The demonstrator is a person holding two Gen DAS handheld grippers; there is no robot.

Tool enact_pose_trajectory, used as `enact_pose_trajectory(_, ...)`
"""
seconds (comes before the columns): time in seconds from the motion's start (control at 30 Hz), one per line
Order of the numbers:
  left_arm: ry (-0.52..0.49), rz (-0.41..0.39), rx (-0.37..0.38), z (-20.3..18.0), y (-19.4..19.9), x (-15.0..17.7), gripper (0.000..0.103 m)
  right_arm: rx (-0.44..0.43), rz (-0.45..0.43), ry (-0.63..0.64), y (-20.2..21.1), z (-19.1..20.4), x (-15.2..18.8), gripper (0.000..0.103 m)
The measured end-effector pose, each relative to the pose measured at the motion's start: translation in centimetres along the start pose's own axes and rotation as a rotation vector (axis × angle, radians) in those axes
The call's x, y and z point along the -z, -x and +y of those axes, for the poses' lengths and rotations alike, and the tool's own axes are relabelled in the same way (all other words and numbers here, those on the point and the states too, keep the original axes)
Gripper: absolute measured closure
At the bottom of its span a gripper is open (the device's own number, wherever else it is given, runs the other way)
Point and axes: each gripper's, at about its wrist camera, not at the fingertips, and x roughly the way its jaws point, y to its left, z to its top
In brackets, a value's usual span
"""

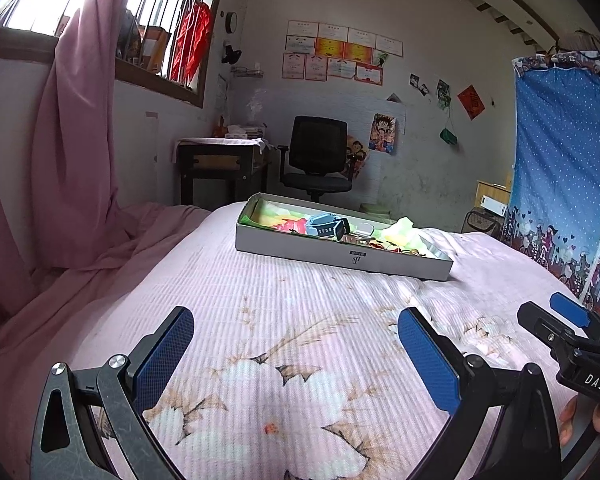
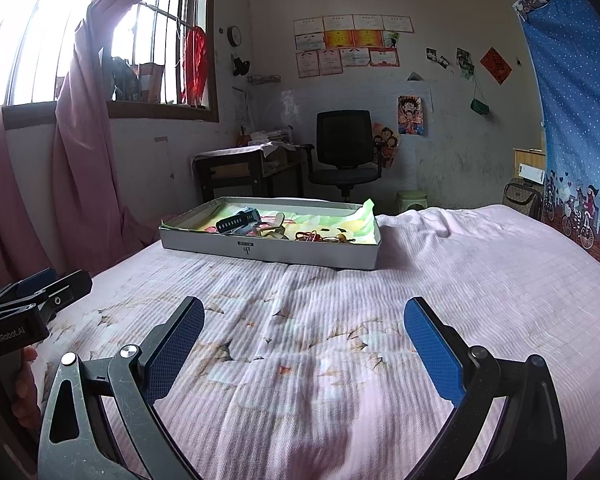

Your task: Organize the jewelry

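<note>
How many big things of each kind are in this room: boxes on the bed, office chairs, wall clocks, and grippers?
Shallow white cardboard box lined with green paper, on the bed: 1
Black swivel office chair: 1
Round dark wall clock: 1
Black grippers with blue pads, left gripper and right gripper: 2
Total: 5

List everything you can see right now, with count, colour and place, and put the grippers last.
Box: one, white, shallow, open, on the bed ahead of both grippers.
Watch: one, blue-grey strap, inside the box, left part.
Small jewellery: tangled pile, red and gold, count unclear, inside the box, right part.
Bedspread: one, pink with floral print, under the box.
Office chair: one, black, by the far wall.
Desk: one, dark, left of the chair.
Curtain: pink, at the window.
Left gripper: open, blue pads, above the bedspread.
Right gripper: open, blue pads, above the bedspread.
</note>
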Motion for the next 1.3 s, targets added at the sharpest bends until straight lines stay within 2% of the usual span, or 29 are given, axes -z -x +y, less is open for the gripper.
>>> enact_pose_trajectory(1.3,-0.01,0.001,0.001,-0.12,-0.24,0.37,0.0,-0.001,-0.001,-0.001,-0.08,-0.07,0.06,0.005)
